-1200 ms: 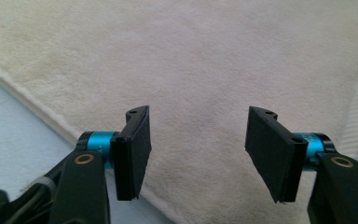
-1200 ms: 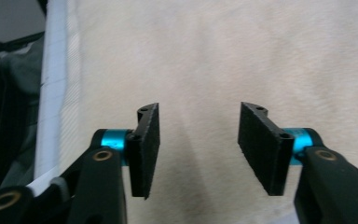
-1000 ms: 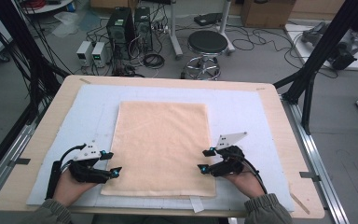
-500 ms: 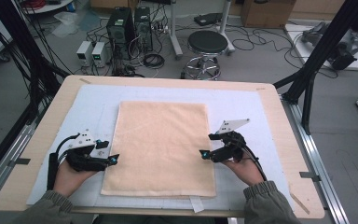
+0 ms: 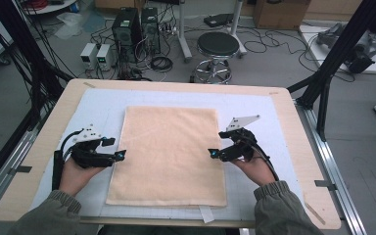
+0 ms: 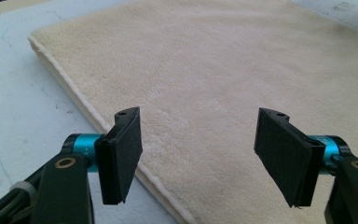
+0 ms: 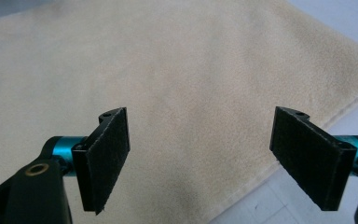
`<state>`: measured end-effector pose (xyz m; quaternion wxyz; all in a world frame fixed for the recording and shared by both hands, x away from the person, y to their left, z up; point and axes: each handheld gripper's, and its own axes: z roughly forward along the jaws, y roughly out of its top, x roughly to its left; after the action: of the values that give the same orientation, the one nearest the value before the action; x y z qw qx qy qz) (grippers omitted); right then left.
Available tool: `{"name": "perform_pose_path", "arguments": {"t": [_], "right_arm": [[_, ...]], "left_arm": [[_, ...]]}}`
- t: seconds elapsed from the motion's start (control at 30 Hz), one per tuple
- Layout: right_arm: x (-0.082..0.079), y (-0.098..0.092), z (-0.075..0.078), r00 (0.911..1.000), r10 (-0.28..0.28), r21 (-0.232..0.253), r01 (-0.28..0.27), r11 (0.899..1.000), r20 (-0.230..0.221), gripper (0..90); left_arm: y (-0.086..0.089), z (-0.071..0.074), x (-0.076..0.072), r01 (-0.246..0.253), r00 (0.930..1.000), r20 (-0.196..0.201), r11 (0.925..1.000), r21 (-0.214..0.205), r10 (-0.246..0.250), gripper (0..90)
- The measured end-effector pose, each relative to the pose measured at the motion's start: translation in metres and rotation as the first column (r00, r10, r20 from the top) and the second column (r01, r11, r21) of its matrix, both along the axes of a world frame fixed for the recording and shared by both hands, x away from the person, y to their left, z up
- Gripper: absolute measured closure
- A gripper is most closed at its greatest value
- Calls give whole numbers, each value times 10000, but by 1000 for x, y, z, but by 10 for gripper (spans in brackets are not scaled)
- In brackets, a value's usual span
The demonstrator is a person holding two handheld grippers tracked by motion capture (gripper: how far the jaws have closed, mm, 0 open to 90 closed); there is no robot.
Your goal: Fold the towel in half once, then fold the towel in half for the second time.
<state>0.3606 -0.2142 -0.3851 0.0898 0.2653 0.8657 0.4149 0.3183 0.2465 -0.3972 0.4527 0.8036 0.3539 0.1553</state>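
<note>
On the counter [image 5: 293,127], right in the middle of the white mat [image 5: 103,105], lies a beige towel [image 5: 169,152], spread flat with its long side running away from the person. From the high view you get the whole layout: the left tool [image 5: 122,154] sits at the towel's left edge and the right tool [image 5: 210,153] at its right edge, both roughly halfway along, tips pointing inward at each other. You also see the hands and olive sleeves coming in from the bottom, a small white tab poking out under the towel's near edge, plus the floor stuff behind the counter, a black stool [image 5: 218,45] and a PC tower [image 5: 126,30] with cables everywhere.

What the high view can't really tell you is the jaw gap, the tips are too tiny. The left gripper view sorts that out: the left tool [image 6: 198,154] has its two black pads standing wide apart with nothing between them, hovering over the towel's [image 6: 223,84] hemmed edge, with white mat [image 6: 23,107] off to the side. You can also see the towel is a couple of layers thick along that edge.

Same deal in the right gripper view: the right tool [image 7: 200,156] is open and empty, and its jaws have just been opening. Towel [image 7: 182,70] fills most of the shot, its edge cutting across the lower right corner
</note>
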Motion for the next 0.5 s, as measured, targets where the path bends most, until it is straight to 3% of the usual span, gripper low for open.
{"name": "perform_pose_path", "arguments": {"t": [0.37,0.5], "right_arm": [[6,8,0,9997,253,-285,-254,9993,-23,192],[10,6,3,9998,198,-289,-200,9994,-41,192]], "left_arm": [[5,5,5,-226,9997,125,9996,-185,228,324],[7,9,12,-296,9994,158,9995,-48,297,324]]}}
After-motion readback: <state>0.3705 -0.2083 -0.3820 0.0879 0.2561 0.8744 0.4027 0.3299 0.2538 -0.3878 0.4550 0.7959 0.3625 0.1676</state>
